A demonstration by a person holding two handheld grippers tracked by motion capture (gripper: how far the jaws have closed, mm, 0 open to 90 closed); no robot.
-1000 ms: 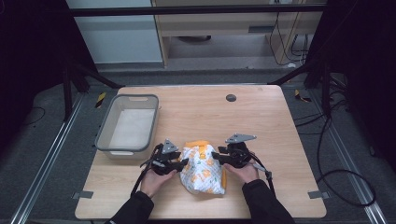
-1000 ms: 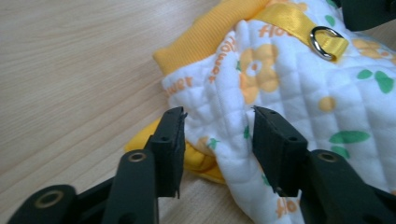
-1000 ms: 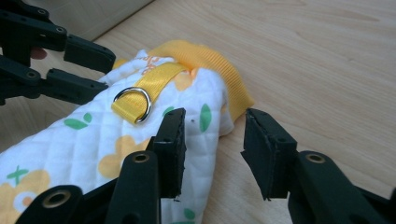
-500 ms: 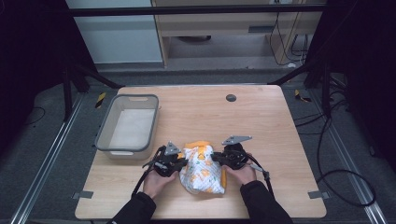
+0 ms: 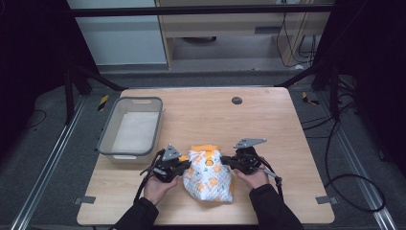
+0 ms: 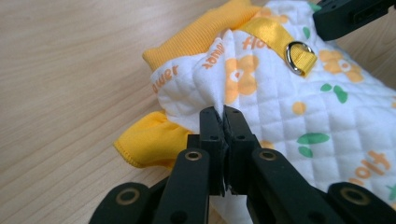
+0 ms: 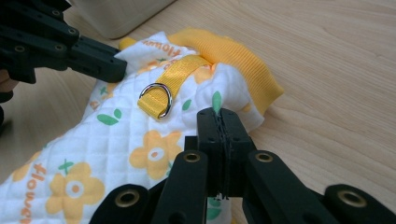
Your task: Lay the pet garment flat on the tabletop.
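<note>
A small quilted garment (image 5: 209,175), white with printed orange flowers, green leaves and ribbed yellow cuffs, lies on the wooden table (image 5: 268,124) near its front edge, right of a grey plastic bin (image 5: 109,129). The left gripper (image 6: 223,122) has just closed its jaws and pinches a fold of the padded cloth. The right gripper (image 7: 223,122), likewise just closed, clamps the opposite edge. The gripper views reveal a yellow webbing strap with a metal D-ring (image 7: 158,99), probably a pet's coat.
</note>
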